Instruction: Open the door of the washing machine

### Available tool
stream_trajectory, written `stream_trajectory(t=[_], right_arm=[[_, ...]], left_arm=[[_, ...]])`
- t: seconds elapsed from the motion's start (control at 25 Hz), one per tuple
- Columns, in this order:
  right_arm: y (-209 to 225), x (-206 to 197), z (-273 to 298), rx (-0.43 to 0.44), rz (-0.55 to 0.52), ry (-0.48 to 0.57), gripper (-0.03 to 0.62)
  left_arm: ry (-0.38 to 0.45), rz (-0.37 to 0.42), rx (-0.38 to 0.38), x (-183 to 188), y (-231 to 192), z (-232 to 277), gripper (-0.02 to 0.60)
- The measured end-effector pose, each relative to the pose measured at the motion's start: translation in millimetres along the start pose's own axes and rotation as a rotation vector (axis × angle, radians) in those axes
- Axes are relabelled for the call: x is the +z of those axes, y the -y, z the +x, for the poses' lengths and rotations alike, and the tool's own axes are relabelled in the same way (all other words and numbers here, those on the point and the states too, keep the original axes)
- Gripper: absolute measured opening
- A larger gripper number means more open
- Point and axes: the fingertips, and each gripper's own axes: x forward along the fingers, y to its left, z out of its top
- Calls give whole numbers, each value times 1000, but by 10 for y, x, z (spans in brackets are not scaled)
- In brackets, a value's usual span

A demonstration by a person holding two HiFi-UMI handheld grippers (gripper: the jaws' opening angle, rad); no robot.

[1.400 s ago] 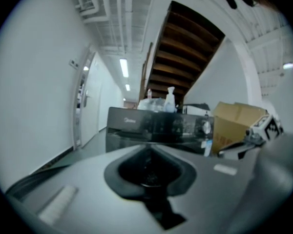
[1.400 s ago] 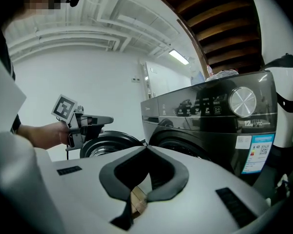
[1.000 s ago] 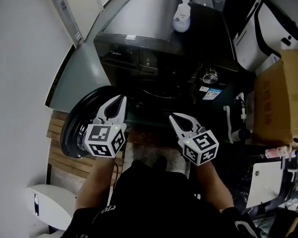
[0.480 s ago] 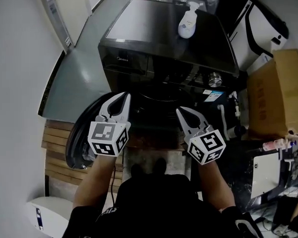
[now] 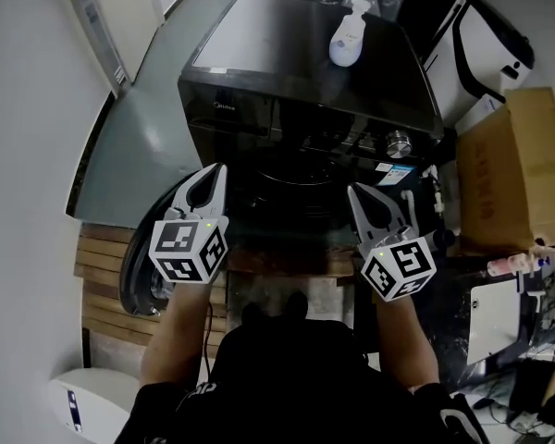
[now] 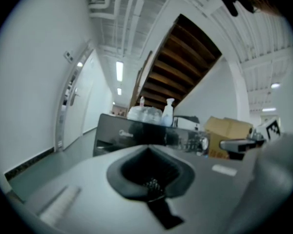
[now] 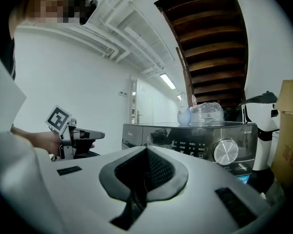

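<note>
Washer (image 5: 305, 72) stands upper centre. Door (image 5: 132, 271), lower left, already hangs swung wide. Left gripper (image 5: 217, 170) and right gripper (image 5: 356, 192): jaws closed, empty. Door judged rigid, hinged, moderately heavy; best gripped at its free rim, not the glass.

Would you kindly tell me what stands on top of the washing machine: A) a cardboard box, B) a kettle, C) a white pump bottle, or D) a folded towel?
C: a white pump bottle stands on the dark top of the washing machine; the cardboard box sits off to its right.
</note>
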Motion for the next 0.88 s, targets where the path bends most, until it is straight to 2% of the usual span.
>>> stream_trajectory(t=[0.4, 0.6, 0.76, 0.88], right_arm=[[201, -3, -53, -23, 8, 18, -8], [161, -148, -53, -20, 22, -2, -9], [152, -258, -84, -39, 33, -15, -9], [187, -291, -133, -52, 24, -20, -9]], left_arm=[[-13, 29, 25, -7, 21, -20, 8], [-46, 44, -3, -269, 276, 2, 8], [-91, 53, 3, -523, 312, 59, 8], [-89, 64, -2, -516, 318, 70, 8]])
